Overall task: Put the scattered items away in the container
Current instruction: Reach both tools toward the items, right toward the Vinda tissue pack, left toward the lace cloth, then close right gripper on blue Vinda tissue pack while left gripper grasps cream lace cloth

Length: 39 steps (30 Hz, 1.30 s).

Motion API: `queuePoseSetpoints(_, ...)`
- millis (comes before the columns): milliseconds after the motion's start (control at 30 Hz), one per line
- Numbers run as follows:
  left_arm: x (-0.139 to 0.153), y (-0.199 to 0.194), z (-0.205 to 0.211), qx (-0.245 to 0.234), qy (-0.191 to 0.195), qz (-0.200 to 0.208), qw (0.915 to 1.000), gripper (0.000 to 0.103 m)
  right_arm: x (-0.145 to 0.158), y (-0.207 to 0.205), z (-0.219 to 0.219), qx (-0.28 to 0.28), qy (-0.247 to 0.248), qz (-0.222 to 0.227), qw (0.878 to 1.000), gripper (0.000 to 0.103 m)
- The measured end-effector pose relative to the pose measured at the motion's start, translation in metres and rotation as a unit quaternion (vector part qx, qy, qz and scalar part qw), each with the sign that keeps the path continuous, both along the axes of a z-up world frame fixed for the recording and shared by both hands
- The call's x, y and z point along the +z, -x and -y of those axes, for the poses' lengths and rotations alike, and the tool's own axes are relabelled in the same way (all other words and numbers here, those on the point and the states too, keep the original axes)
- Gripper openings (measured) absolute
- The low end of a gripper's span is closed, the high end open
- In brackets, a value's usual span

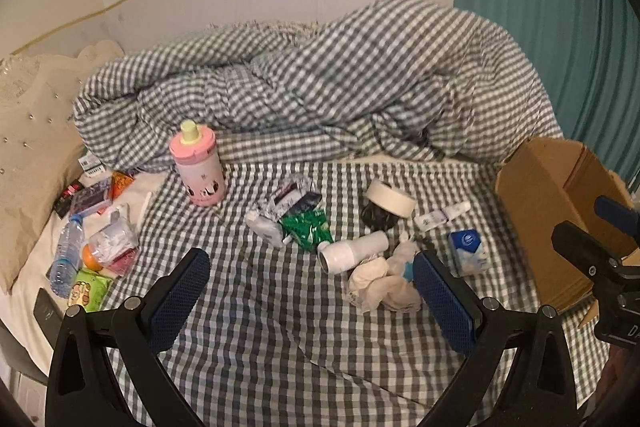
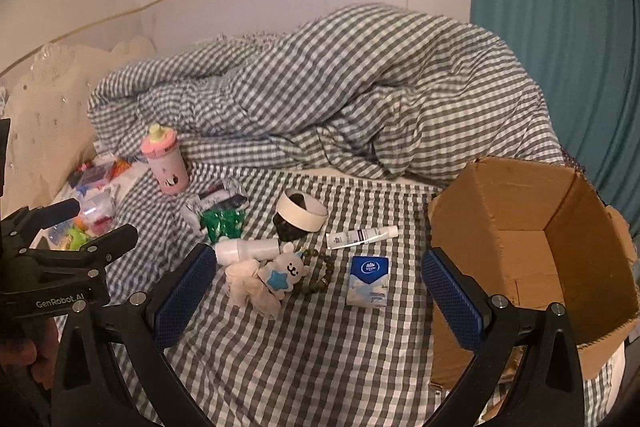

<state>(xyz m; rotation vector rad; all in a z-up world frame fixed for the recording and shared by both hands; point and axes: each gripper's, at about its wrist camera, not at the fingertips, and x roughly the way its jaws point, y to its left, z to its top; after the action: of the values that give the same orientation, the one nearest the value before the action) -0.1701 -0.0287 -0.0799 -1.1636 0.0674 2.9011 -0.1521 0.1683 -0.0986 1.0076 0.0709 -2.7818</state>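
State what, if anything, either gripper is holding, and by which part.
Nothing is held: the left gripper and the right gripper both stand open and empty above the bed.

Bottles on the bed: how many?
3: pink bottle upright by the duvet, white bottle lying mid-bed, clear water bottle far left. Clutter may hide more.

1 cardboard box (image 2: 520, 239), 1 pink bottle (image 2: 166, 163), 1 tape roll (image 2: 302, 213), 1 tissue pkt (image 2: 368, 281) — 2 grippers (image 1: 312, 291) (image 2: 320, 291)

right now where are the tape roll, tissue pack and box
tape roll (image 2: 303, 214): right wrist view, outer band
tissue pack (image 2: 368, 280): right wrist view, front face
box (image 2: 516, 211): right wrist view, inner back wall
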Motion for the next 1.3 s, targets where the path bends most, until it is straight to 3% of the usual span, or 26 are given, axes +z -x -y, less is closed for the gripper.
queuePoseSetpoints(467,-0.093,0.039,-0.006,-0.029,-0.015,0.085,0.9958,0.103,-0.061,0.03,0.002,0.029,-0.02,0.068,0.997,0.102)
queuePoseSetpoints(633,-0.113,0.051,-0.022,-0.053,-0.026,0.097,0.9935,0.103,-0.079,0.039,-0.006,0.034,-0.004,0.089,0.995,0.095)
queuePoseSetpoints(800,-0.133,0.064,-0.037,-0.072,-0.03,0.109,0.991,0.103,-0.094,0.05,-0.013,0.035,0.003,0.11,0.993,0.078)
queuePoseSetpoints(1133,-0.168,0.09,-0.056,-0.093,-0.054,0.141,0.9841,0.102,-0.132,0.082,-0.024,0.02,-0.002,0.146,0.989,0.077)
queuePoseSetpoints(1200,-0.174,0.093,-0.057,-0.093,-0.06,0.148,0.9828,0.097,-0.14,0.088,-0.028,0.014,-0.003,0.153,0.988,0.077)
queuePoseSetpoints(1300,-0.182,0.095,-0.057,-0.093,-0.07,0.161,0.9801,0.081,-0.151,0.097,-0.035,0.003,-0.008,0.162,0.987,0.077)
